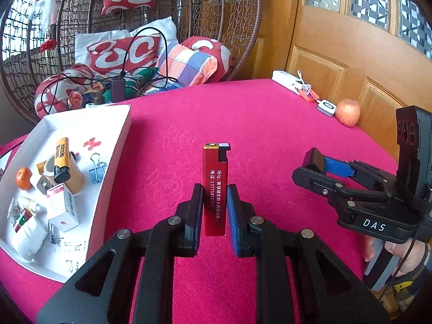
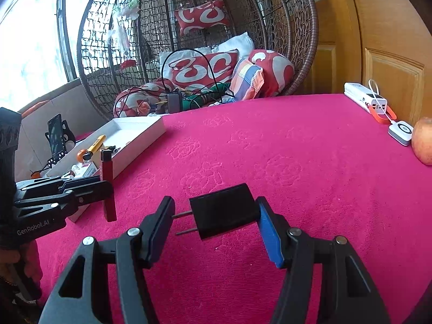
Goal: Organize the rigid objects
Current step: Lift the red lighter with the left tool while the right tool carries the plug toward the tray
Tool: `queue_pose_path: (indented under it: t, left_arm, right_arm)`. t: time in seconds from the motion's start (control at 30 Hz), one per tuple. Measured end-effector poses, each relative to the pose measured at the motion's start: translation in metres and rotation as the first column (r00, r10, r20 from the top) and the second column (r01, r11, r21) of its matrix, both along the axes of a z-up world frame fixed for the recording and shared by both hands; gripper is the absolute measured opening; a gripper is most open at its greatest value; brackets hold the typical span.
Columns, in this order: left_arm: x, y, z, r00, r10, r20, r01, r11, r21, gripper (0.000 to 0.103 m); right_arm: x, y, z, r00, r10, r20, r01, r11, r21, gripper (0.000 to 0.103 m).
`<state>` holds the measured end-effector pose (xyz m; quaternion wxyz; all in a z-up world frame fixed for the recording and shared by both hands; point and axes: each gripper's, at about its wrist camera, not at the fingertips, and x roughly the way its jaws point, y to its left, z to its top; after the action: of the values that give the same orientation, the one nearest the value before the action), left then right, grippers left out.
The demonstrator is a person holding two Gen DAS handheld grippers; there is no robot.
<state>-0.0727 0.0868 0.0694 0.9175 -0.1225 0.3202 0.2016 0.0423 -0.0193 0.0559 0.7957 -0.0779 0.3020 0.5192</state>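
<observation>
My left gripper (image 1: pixel 215 202) is shut on a red lighter (image 1: pixel 216 186) with white printed text, held upright above the pink cloth; it also shows in the right wrist view (image 2: pixel 107 186). My right gripper (image 2: pixel 214 216) is shut on a black plug adapter (image 2: pixel 224 210), its two prongs pointing left toward the left finger, just above the cloth. In the left wrist view the right gripper (image 1: pixel 324 167) sits to the right. A white tray (image 1: pixel 118 145) at the left holds a yellow lighter (image 1: pixel 62 159), a blue binder clip (image 1: pixel 97 167), small boxes and other bits.
The table has a pink cloth (image 1: pixel 243 113). At its far right edge lie a white power bank (image 1: pixel 291 82), a small white device (image 1: pixel 326 107) and an apple (image 1: pixel 348 112). A wicker hanging chair (image 1: pixel 237 27) with cushions and cables stands behind. A phone on a stand (image 2: pixel 56 135) is left.
</observation>
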Motion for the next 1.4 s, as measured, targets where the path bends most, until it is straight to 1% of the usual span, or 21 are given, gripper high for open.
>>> queue_pose_path:
  t: [0.07,0.17,0.37,0.67,1.4]
  left_arm:
    - [-0.003,-0.001,0.003,1.0,0.0,0.012,0.0,1.0,0.007,0.016]
    - [-0.008,-0.002,0.009,0.999,0.006,0.039,-0.006,1.0,0.015,0.017]
    - [-0.02,0.0,0.019,0.996,0.021,0.088,-0.023,0.999,0.024,0.017]
    - [-0.035,0.006,0.026,0.992,0.035,0.123,-0.039,0.999,0.023,0.017]
    - [-0.057,0.013,0.034,0.986,0.061,0.158,-0.065,0.998,0.02,0.017]
  right_arm:
    - [-0.003,-0.002,0.005,1.0,0.005,-0.009,-0.004,1.0,0.025,0.061]
    - [-0.007,-0.003,0.017,1.0,0.009,0.012,-0.01,0.999,0.053,0.061]
    - [-0.014,-0.004,0.035,1.0,0.02,0.016,-0.022,0.995,0.1,0.061]
    - [-0.025,0.0,0.043,0.999,0.025,0.035,-0.029,0.994,0.108,0.061]
    - [-0.038,0.013,0.048,0.998,0.065,0.022,-0.067,0.992,0.105,0.061]
